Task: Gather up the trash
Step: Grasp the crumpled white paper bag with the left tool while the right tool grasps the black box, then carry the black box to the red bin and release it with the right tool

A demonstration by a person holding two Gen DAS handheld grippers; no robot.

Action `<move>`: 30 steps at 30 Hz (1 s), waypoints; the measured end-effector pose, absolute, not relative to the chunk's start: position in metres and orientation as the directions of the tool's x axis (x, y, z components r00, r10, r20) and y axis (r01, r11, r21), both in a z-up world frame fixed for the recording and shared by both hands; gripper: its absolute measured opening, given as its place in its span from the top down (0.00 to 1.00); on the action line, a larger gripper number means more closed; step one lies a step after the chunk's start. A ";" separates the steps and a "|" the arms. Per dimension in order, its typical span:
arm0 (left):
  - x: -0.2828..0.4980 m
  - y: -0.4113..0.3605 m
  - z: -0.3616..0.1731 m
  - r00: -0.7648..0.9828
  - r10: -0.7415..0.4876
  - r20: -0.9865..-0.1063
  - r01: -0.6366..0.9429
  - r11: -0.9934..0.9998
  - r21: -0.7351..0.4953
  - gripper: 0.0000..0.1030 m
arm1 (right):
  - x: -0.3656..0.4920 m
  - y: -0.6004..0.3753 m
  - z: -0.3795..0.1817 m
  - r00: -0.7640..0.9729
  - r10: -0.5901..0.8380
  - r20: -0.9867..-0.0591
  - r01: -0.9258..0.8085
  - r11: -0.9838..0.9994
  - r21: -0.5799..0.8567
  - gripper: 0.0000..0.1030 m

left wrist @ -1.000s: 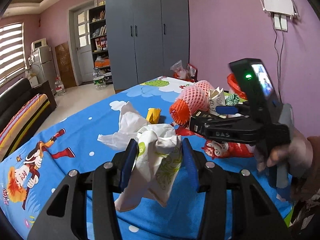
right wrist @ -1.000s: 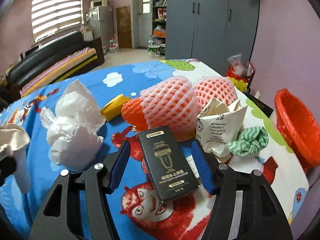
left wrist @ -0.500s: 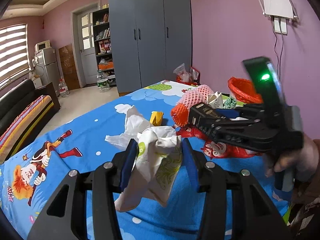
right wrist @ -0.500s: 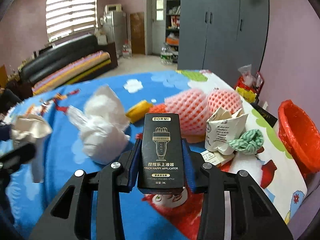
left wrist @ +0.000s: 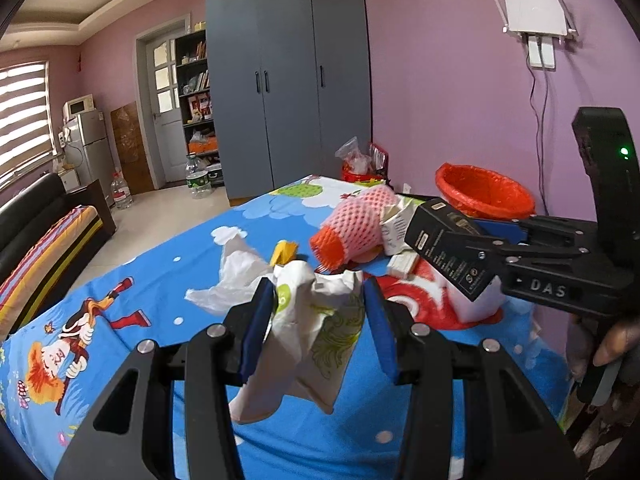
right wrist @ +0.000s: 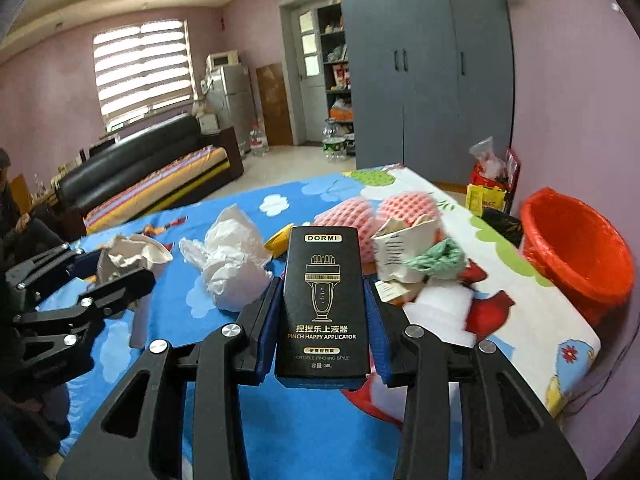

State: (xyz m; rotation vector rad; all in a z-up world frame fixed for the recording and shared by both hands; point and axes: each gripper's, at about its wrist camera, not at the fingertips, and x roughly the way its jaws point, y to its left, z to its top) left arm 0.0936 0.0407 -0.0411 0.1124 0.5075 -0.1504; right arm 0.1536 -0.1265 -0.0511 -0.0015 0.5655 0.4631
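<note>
Right gripper (right wrist: 324, 320): clamped on the black box (right wrist: 325, 304); blue pads press both long sides, so the box stands upright with its printed face toward the wrist camera.
Reason for hold: side grip near the lower half keeps a rigid carton square and steady, judged fit for carrying to the bin.
Black box, look: tall slim carton, matt black, gold lettering "DORMI" on top, a gold drawing of an applicator, "PINCH HAPPY APPLICATOR" below; edges crisp, undented.
Left gripper (left wrist: 316, 320): closed on the crumpled paper bag (left wrist: 312, 332); pads pinch its upper part and the rest hangs below the jaws.
Reason for hold: a soft wad gives no firm edge, so a pinch at the bulk is judged the surest hold.
Crumpled paper bag, look: white, creased, green printed motifs, limp lower flaps.
Red bin (right wrist: 580, 256): ahead and to the right of the right gripper, beside the bed's (right wrist: 224, 420) far edge against the pink wall; red liner, mouth open, seemingly empty.
Trash ahead of the right gripper: white tissue wad (right wrist: 232, 264) to the left front; pink foam nets (right wrist: 396, 212) behind the box; torn paper carton (right wrist: 404, 252) and green cloth scrap (right wrist: 440, 256) to the right front; yellow wrapper (right wrist: 280, 240) just left of the box top.
Stage, judged: both tools loaded, remaining litter lies on the bed cover.
</note>
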 end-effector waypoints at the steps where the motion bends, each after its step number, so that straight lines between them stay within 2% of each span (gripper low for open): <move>1: 0.094 0.037 -0.039 0.863 -0.123 -0.490 0.175 0.983 0.061 0.56 | 0.151 -0.131 -0.049 0.751 0.421 -0.508 -0.418 0.899 0.127 0.63; 14: 0.115 -0.036 -0.020 0.869 -0.193 -0.456 0.255 0.964 0.077 0.56 | 0.131 -0.203 -0.030 0.826 0.371 -0.426 -0.331 0.929 0.166 0.63; 30: 0.186 -0.165 -0.005 0.800 -0.383 -0.463 0.461 0.885 0.065 0.56 | 0.153 -0.324 -0.029 0.904 0.190 -0.384 -0.115 0.971 0.209 0.63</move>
